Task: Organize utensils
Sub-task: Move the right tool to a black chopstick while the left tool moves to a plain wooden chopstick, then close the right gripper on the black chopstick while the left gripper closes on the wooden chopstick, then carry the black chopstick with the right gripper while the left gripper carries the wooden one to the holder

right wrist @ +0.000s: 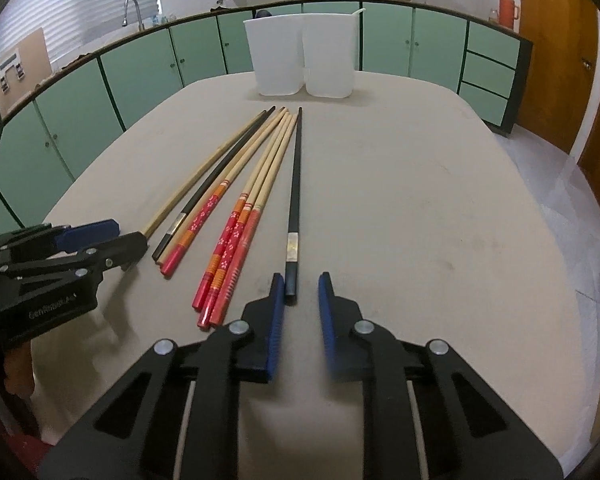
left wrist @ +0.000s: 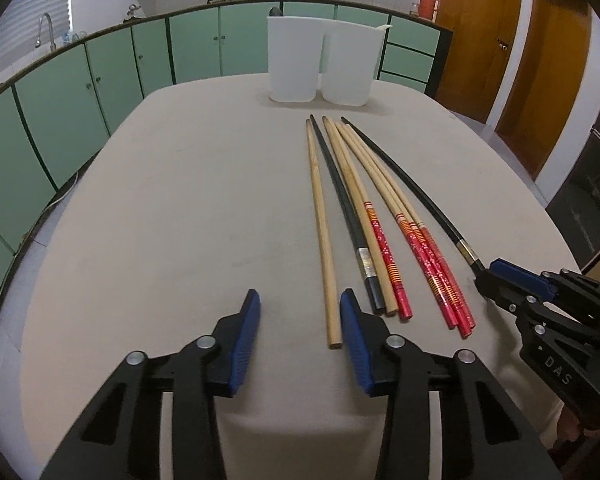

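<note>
Nearest the lens in each wrist view are the jaws themselves. The left gripper [left wrist: 300, 322] stands with its blue-padded jaws spread wide and holding nothing; its right pad sits just beside the butt end of the plain pale wooden chopstick [left wrist: 320, 224], which lies outside the gap rather than in it. The right gripper [right wrist: 301, 300] is likewise parted and empty, though the butt end of the black chopstick with a silver band [right wrist: 294, 208] reaches just into the gap between its pads (against the left pad or merely beside it, I cannot tell).

Farther out, the grey matte surface [left wrist: 188, 208] carries the rest of the row: a second black chopstick [left wrist: 342, 204], and about 5 bamboo chopsticks with red patterned handles [left wrist: 416, 240], lying roughly parallel with tips pointing away. The exact count is hard to settle where they overlap.

At the far edge stands the white plastic 2-compartment holder [left wrist: 324, 60], upright, with a dark handle and a white one showing above its rim.

The step in hand looks like the very first pick, with nothing yet sorted from the row. The next move likely calls for the right jaws to close squarely on that thin black stick, low against the surface, without nudging its red neighbours.
</note>
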